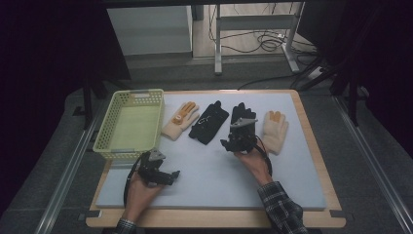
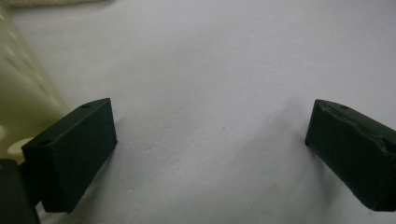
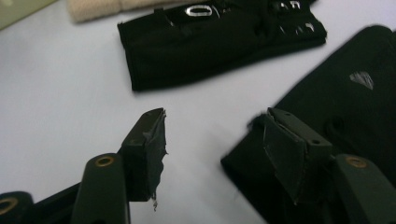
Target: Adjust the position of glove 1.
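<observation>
My right tool [image 3: 210,140], jaws apart, at black glove [image 3: 355,93] cuff edge; neighbouring glove [image 3: 219,42] bears silver lettering, possibly unreadable. Left tool [image 2: 210,140] spread.

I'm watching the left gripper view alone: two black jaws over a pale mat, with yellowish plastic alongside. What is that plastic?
Observer: A pale yellow plastic mesh basket at the mat's left edge.
Operator: Anything else lying there?
Observer: Four gloves in a row: a cream-and-orange knit glove, a black glove with a metal ring, a second black glove and a cream knit glove.
Operator: And the other gripper?
Observer: The right gripper is open at the second black glove's cuff.
</observation>
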A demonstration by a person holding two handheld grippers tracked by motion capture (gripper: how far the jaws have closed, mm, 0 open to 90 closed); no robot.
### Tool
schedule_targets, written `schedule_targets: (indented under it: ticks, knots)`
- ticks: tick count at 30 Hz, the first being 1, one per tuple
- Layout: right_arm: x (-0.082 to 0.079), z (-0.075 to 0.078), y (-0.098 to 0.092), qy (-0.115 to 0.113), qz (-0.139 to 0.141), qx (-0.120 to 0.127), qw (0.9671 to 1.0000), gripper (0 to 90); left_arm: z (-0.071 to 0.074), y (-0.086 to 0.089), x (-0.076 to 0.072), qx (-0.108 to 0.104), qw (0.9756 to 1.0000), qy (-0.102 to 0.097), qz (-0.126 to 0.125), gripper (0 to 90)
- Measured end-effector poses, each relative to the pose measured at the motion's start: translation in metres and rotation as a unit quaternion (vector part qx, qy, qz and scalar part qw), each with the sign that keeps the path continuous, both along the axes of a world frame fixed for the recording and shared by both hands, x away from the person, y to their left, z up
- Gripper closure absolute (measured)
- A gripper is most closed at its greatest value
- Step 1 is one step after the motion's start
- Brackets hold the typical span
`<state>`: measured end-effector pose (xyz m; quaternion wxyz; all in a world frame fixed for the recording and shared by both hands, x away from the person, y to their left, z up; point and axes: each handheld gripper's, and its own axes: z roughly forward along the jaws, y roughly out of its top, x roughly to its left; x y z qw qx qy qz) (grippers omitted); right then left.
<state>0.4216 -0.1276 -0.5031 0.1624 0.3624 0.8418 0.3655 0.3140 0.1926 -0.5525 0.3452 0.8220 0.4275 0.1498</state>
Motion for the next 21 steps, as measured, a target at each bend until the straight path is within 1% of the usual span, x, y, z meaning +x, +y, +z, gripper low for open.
schedule_targets:
  ticks: [1,3,4,5,7,8,10,12,13,14,15,17,18,19,20,21]
  knots:
    - [0.006,0.0,0.006,-0.004,0.001,-0.001,1.0,43.1,0.0,0.0,0.0,0.0,1.0,0.0,0.0,2.0]
    - [0.013,0.0,0.012,-0.002,0.003,0.003,1.0,46.1,0.0,0.0,0.0,0.0,1.0,0.0,0.0,2.0]
    - [0.013,0.0,0.012,-0.002,0.003,0.003,1.0,46.1,0.0,0.0,0.0,0.0,1.0,0.0,0.0,2.0]
    - [0.019,-0.001,0.018,-0.001,0.006,0.002,1.0,50.9,0.0,0.0,0.0,0.0,1.0,0.0,0.0,2.0]
    - [0.023,-0.001,0.024,-0.004,0.009,0.002,0.9999,54.2,0.0,0.0,0.0,0.0,1.0,0.0,0.0,2.0]
    - [0.023,-0.001,0.024,-0.004,0.009,0.002,0.9999,54.2,0.0,0.0,0.0,0.0,1.0,0.0,0.0,2.0]
    - [0.028,0.0,0.031,-0.008,0.011,-0.002,0.9999,56.5,0.0,0.0,0.0,0.0,1.0,0.0,0.0,2.0]
    - [0.032,0.0,0.036,-0.009,0.014,-0.005,0.9998,56.6,0.0,0.0,0.0,0.0,1.0,0.0,0.0,1.9]
    - [0.038,-0.001,0.041,-0.013,0.014,-0.011,0.9998,56.4,0.0,0.0,0.0,0.0,1.0,0.0,0.0,2.0]
    - [0.038,-0.001,0.041,-0.013,0.014,-0.011,0.9998,56.4,0.0,0.0,0.0,0.0,1.0,0.0,0.0,2.0]
    - [0.043,-0.001,0.045,-0.012,0.01,-0.014,0.9998,53.5,0.0,0.0,0.0,0.0,1.0,0.0,0.0,1.9]
    - [0.049,-0.002,0.049,-0.012,0.003,-0.01,0.9999,47.4,0.0,0.0,0.0,0.002,1.0,0.001,-0.001,1.9]
    - [0.049,-0.002,0.049,-0.012,0.003,-0.01,0.9999,47.4,0.0,0.0,0.0,0.002,1.0,0.001,-0.001,1.9]
    - [0.051,-0.003,0.052,-0.011,0.001,-0.012,0.9999,43.9,0.0,0.0,0.0,0.002,1.0,0.001,-0.002,1.9]
    - [0.056,-0.005,0.056,-0.011,-0.001,-0.015,0.9998,36.8,0.0,0.0,0.0,0.002,1.0,0.001,-0.001,1.9]
    - [0.059,-0.006,0.059,-0.01,-0.003,-0.017,0.9998,33.5,0.0,0.0,0.0,0.002,1.0,0.001,-0.001,1.9]
